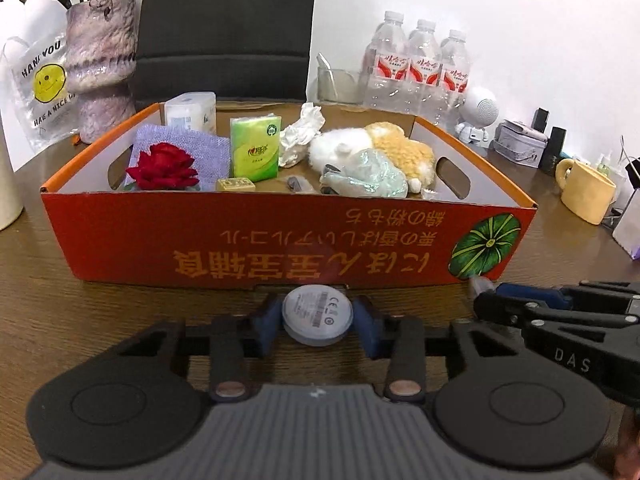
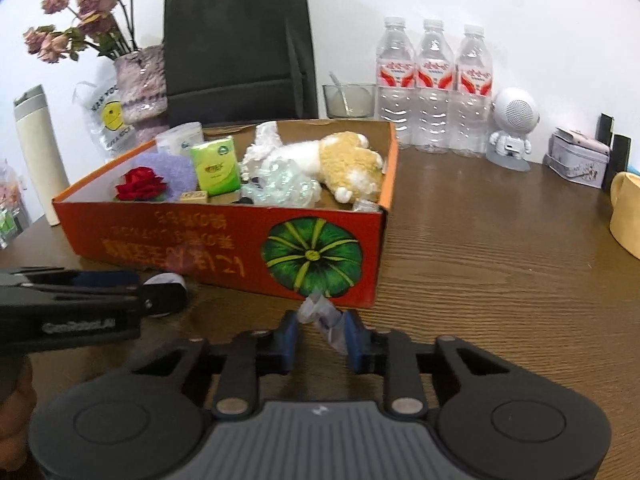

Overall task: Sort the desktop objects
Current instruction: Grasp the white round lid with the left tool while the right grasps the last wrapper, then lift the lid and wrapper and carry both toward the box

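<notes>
Left wrist: left tongs [image 1: 317, 314] clamp round white disc [image 1: 317, 315] — right tongs [image 2: 320, 330] pinch clear wrapper [image 2: 325, 316], possibly plastic, before orange box [image 1: 280, 236].

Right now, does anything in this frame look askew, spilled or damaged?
Only one oddity: the orange box has its printed lettering upside down toward the cameras. Inside, a crumpled tissue and plush toy lie loosely heaped. Nothing spilled.
</notes>
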Demonstrator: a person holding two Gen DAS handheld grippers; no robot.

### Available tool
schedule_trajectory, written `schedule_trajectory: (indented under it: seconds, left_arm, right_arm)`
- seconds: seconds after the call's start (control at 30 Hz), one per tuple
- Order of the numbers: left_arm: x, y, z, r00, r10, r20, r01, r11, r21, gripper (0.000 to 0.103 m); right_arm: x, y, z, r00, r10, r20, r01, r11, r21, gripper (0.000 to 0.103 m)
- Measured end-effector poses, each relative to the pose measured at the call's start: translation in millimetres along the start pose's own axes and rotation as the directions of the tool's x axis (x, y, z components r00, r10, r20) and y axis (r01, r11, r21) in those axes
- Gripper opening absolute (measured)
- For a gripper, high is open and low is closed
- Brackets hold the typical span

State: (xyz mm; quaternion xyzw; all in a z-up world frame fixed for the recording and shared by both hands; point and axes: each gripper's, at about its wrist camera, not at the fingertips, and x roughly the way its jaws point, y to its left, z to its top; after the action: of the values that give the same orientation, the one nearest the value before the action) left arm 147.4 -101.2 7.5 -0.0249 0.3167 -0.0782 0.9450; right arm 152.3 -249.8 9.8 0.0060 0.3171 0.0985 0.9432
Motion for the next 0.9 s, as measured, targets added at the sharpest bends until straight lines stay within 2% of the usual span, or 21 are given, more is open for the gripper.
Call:
schedule_trajectory:
  seconds: [0.07,0.13,0.27,0.4,0.5,0.57,0.6,0.63,0.67,0.7,0.8,0.9]
  left_arm:
    - [-0.8,1.8,0.0,1.0,-0.015,0.003,0.016,1.0,-0.009,0.041]
    - [-1.9,3.5,-0.7,1.0,-0.024,0.005,0.024,0.999,-0.02,0.04]
    - [-11.9,4.6,-6.2,1.0,-0.025,0.0,0.025,1.0,-0.015,0.04]
    - [-33.1,16.6,-18.2,1.0,-0.022,-0.006,0.022,0.998,-0.062,0.04]
    - [-51.9,28.5,-28.2,1.0,-0.013,-0.008,0.012,0.997,-0.077,0.04]
    - [-62.5,35.7,-34.8,1.0,0.007,-0.01,-0.007,0.997,-0.073,0.04]
    - [-66.4,39.5,-37.4,1.0,0.016,-0.01,-0.017,0.997,-0.074,0.04]
    - [-69.7,42.9,-39.3,1.0,0.023,-0.01,-0.024,0.996,-0.08,0.04]
    - [-72.0,45.7,-40.5,1.0,0.025,-0.008,-0.026,0.996,-0.084,0.04]
    - [-73.4,47.7,-41.0,1.0,0.027,-0.009,-0.028,0.996,-0.087,0.04]
    - [-75.4,50.6,-40.4,1.0,0.018,-0.005,-0.019,0.995,-0.097,0.04]
    - [-77.1,50.6,-39.1,1.0,0.01,0.008,-0.009,0.996,-0.091,0.04]
  right_arm:
    - [-0.3,1.0,-0.5,1.0,0.013,-0.002,-0.013,1.0,-0.002,0.009]
    - [-1.1,1.9,-0.7,1.0,0.016,-0.006,-0.016,1.0,-0.007,0.0]
    - [-1.7,-1.2,-1.1,0.999,0.035,-0.005,-0.035,0.999,0.017,0.0]
    - [-3.2,6.2,-3.0,1.0,0.025,-0.004,-0.025,1.0,-0.018,0.0]
    - [-10.4,9.8,-2.8,0.997,0.071,0.005,-0.071,0.997,0.008,0.0]
    - [-18.0,6.1,-0.3,0.996,0.073,0.052,-0.076,0.994,0.074,0.009]
    - [-18.5,4.9,1.3,0.997,0.038,0.061,-0.044,0.994,0.1,0.024]
    - [-16.7,4.8,3.2,0.998,-0.006,0.059,-0.002,0.993,0.121,0.044]
    - [-13.9,5.3,4.5,0.998,-0.032,0.059,0.023,0.991,0.135,0.052]
    - [-9.8,6.3,5.9,0.998,-0.044,0.054,0.036,0.988,0.148,0.055]
    - [6.4,8.2,9.8,0.999,-0.037,0.029,0.03,0.981,0.193,0.054]
    - [17.1,13.0,11.8,0.998,-0.068,0.018,0.063,0.98,0.188,0.043]
